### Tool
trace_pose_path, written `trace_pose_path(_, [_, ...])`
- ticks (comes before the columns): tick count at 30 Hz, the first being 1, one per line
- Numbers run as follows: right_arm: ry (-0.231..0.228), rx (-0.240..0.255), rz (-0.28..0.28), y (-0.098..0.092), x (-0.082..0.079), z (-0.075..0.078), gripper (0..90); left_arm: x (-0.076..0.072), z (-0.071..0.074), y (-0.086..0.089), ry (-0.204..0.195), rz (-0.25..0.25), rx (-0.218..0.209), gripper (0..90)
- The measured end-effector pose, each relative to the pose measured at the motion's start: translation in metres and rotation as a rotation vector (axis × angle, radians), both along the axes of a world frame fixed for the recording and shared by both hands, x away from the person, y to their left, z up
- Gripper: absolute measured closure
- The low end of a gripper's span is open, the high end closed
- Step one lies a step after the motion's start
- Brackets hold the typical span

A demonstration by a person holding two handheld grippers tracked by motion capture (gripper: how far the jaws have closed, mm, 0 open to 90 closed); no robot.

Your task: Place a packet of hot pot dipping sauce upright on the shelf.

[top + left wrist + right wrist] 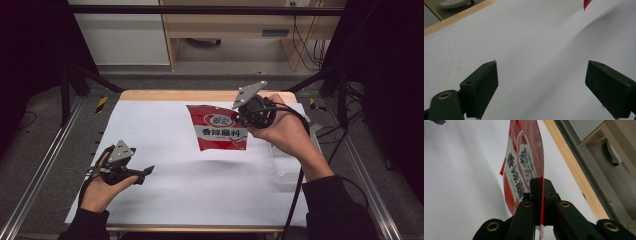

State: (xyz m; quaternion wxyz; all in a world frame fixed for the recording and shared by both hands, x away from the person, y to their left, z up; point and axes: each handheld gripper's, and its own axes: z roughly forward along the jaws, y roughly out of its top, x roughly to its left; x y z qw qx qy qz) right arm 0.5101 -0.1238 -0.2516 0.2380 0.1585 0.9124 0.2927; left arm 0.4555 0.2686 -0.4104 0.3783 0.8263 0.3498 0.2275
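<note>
Closest to the high camera, at the bottom of the frame, my two dark sleeves come in, each hand wrapped around a tool. My left hand-held gripper [145, 173] sits low in the lower left of the high view, just above the white table [200, 195], and its own camera shows its two black jaws spread wide apart with nothing but bare white surface between them. My right hand-held gripper [241, 118] is up in the centre right of the high view, its grey three-cornered plate tilted toward the camera. Its jaws are clamped together on the edge of a red snack bag [218, 128] printed with white lettering. In the right gripper view the red snack bag [525, 162] rises edge-on from between the pinched jaws, thin and flat, with the table's wooden rim [574, 170] running diagonally to the right. In the high view the bag hangs at the middle of the table toward its far side, and I judge it lifted off the surface, since a soft shadow falls below it. A clear plastic container [285, 165] lies under my right forearm, near the table's right edge. I read this as the carrying step: the bag is gripped and held up, not yet set down. The next move calls for a steady hold on that thin edge while I bring the bag to wherever it belongs, perhaps with the free left tool coming in to help.
</note>
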Motion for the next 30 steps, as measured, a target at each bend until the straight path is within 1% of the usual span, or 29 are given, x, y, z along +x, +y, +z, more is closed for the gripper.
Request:
trace_pose_path(4, [-0.015,0.015,-0.016,-0.007,-0.004,0.005,89.8,-0.002,-0.005,0.004,-0.002,0.012,0.006,10.4])
trace_pose_path(6, [-0.023,0.015,-0.022,-0.01,-0.006,0.008,89.8,-0.002,-0.007,0.006,-0.006,0.022,-0.011,10.3])
trace_pose_path(8, [-0.029,0.009,-0.033,-0.014,-0.007,0.011,89.8,-0.003,-0.009,0.007,-0.009,0.025,-0.013,10.1])
trace_pose_path(9, [-0.031,0.017,-0.034,-0.016,-0.008,0.012,89.8,-0.002,-0.011,0.007,-0.007,0.024,-0.012,10.0])
trace_pose_path(11, [-0.036,0.014,-0.04,-0.02,-0.009,0.015,89.8,-0.002,-0.015,0.007,-0.006,0.03,-0.003,9.9])
trace_pose_path(14, [-0.039,0.013,-0.045,-0.024,-0.008,0.018,89.8,-0.001,-0.019,0.009,0.003,0.037,-0.013,9.7])
trace_pose_path(15, [-0.04,0.017,-0.045,-0.025,-0.008,0.018,89.8,-0.001,-0.02,0.009,0.006,0.038,-0.007,9.6])
trace_pose_path(22, [-0.055,0.02,-0.063,-0.034,-0.009,0.028,89.8,-0.001,-0.025,0.011,0.018,0.048,-0.01,9.2])
trace_pose_path(27, [-0.068,0.027,-0.073,-0.039,-0.011,0.036,89.8,-0.003,-0.027,0.014,0.016,0.049,-0.01,9.1])
trace_pose_path(30, [-0.063,0.037,-0.077,-0.045,-0.013,0.039,89.8,-0.003,-0.029,0.017,0.016,0.058,-0.009,9.0])
